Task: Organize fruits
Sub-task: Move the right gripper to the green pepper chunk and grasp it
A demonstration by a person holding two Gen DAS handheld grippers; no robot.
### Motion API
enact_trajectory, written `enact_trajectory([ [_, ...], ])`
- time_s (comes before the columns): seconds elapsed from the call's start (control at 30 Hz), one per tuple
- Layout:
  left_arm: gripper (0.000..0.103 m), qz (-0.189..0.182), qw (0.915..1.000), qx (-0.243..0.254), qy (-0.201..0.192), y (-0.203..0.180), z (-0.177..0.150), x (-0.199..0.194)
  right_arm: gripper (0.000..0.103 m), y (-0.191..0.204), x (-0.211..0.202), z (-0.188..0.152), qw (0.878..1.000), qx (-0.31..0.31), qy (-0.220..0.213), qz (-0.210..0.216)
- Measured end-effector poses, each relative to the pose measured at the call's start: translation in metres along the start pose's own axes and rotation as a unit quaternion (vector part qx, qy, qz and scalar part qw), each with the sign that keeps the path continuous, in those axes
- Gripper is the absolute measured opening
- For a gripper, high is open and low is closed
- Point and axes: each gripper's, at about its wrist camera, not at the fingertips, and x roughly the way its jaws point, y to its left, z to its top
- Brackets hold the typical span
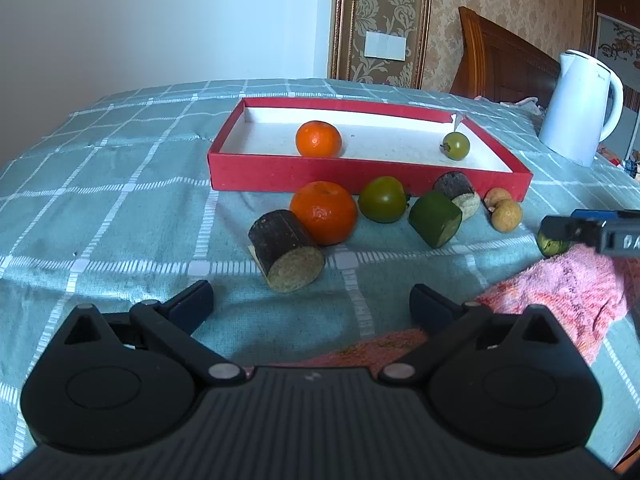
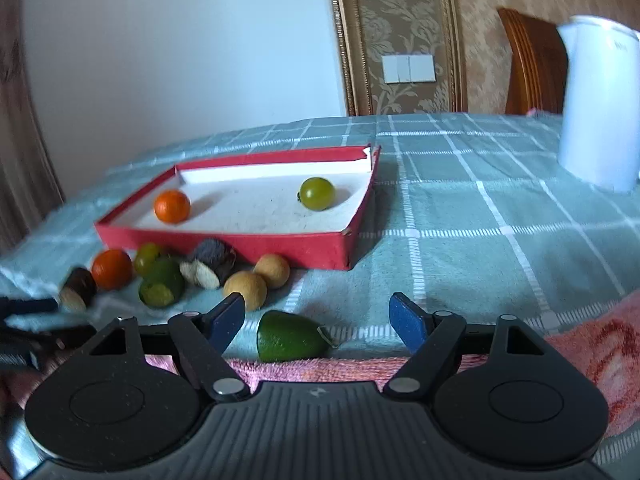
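Gaping wide, the jaws of the right gripper (image 2: 317, 322) are seen with nothing held, and a green cut piece (image 2: 289, 336) lies on the cloth between and just ahead of them, at the edge of a pink towel (image 2: 580, 344). Its long axis runs roughly across the jaw line, cut end to the right, so a closing stroke would probably meet it end-on unless the wrist is turned. The left gripper (image 1: 311, 302) is likewise spread and empty, with a dark cut cylinder (image 1: 286, 250) lying just ahead, its pale face turned toward the camera.

Farther out, oranges, green fruits, longans and more cut pieces are gathered against the near wall of the red tray (image 1: 320, 176). Inside it, one orange (image 1: 318, 139) and one small green fruit (image 1: 455, 145) are already placed. The right gripper is judged the nearer to a grasp.
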Motion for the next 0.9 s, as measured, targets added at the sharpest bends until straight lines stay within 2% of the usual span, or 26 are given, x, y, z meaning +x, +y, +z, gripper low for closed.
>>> enact_trajectory([
  [0.07,0.103,0.005,1.0000,0.005,0.001,-0.002,0.000,0.001,0.075,0.006,0.000,-0.004,1.000,-0.013,0.001,0.004],
  [0.17,0.103,0.008,0.9999,0.008,0.001,-0.004,-0.001,0.001,0.063,0.012,0.000,-0.007,1.000,-0.024,0.003,0.009],
  [0.37,0.103,0.006,1.0000,0.008,-0.001,-0.002,-0.001,0.000,0.058,0.009,0.006,-0.008,1.000,-0.008,0.021,0.008],
  [0.47,0.103,0.005,1.0000,0.008,-0.002,-0.001,-0.002,0.000,0.046,0.012,0.005,-0.010,1.000,-0.015,0.019,-0.006],
  [0.5,0.103,0.005,1.0000,0.008,-0.002,-0.001,-0.002,0.000,0.039,0.013,0.004,-0.010,1.000,-0.018,0.019,-0.009],
  [0.9,0.103,0.005,0.9999,0.009,-0.002,-0.001,-0.002,0.000,0.039,0.015,0.002,-0.006,0.999,-0.030,0.013,-0.015],
])
